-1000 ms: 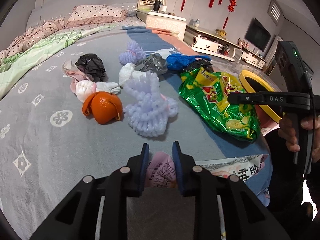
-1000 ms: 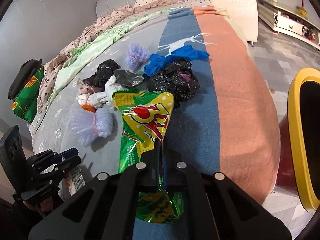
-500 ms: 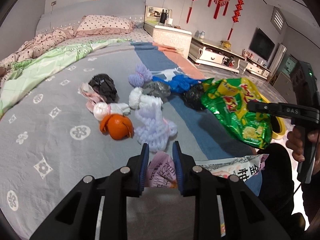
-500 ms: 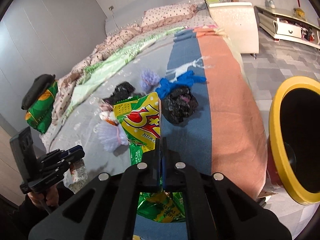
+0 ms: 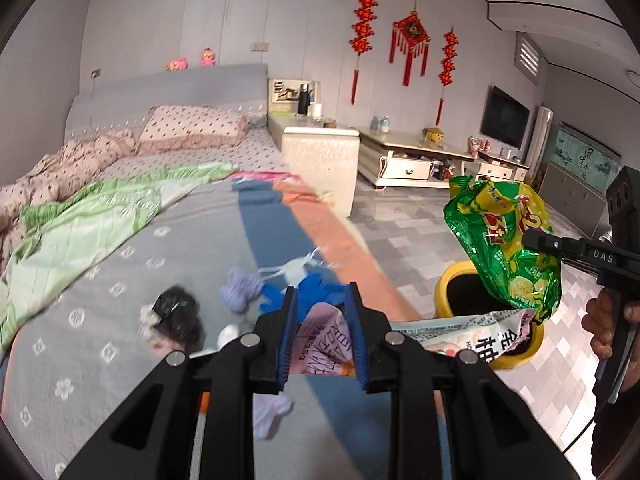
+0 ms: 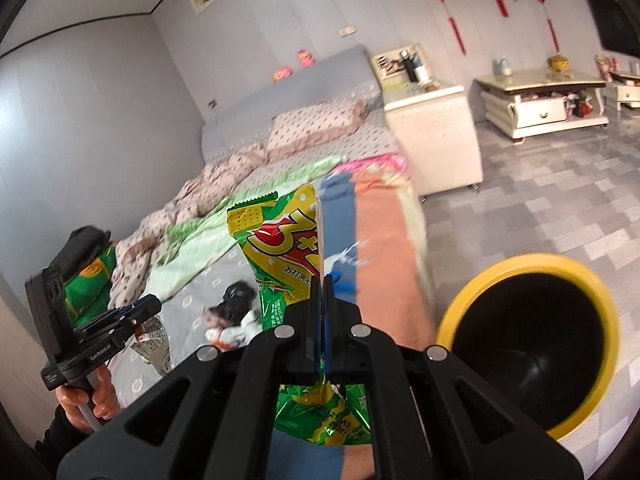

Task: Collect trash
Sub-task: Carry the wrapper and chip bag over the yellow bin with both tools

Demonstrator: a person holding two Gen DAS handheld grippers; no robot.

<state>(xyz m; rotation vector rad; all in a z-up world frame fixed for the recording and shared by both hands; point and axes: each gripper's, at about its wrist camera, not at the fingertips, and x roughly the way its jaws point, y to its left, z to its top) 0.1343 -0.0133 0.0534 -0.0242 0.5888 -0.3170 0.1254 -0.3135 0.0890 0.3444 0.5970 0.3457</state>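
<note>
My left gripper [image 5: 323, 308] is shut on a pink and white snack wrapper [image 5: 472, 338] that trails off to the right, held above the bed. My right gripper [image 6: 322, 286] is shut on a green and yellow snack bag [image 6: 282, 248], which hangs in the air; the same bag [image 5: 506, 240] shows at the right of the left wrist view, above a yellow-rimmed black trash bin [image 5: 466, 298]. In the right wrist view that bin [image 6: 532, 338] stands on the floor beside the bed, to the right of the bag. More trash lies on the bed: a black bag [image 5: 178, 312], a purple bundle [image 5: 240, 290], a blue bag [image 5: 316, 286].
The bed's grey, blue and orange cover [image 5: 132, 280] fills the lower left, with pillows [image 5: 192, 128] at the head. A white nightstand [image 5: 320, 156] and a low cabinet [image 5: 412, 156] stand by the wall. Grey tiled floor [image 6: 560, 208] lies around the bin.
Both grippers have risen from the bed with their wrappers. The green bag has lifted off the cover and moved toward the yellow bin, which now shows more fully.
</note>
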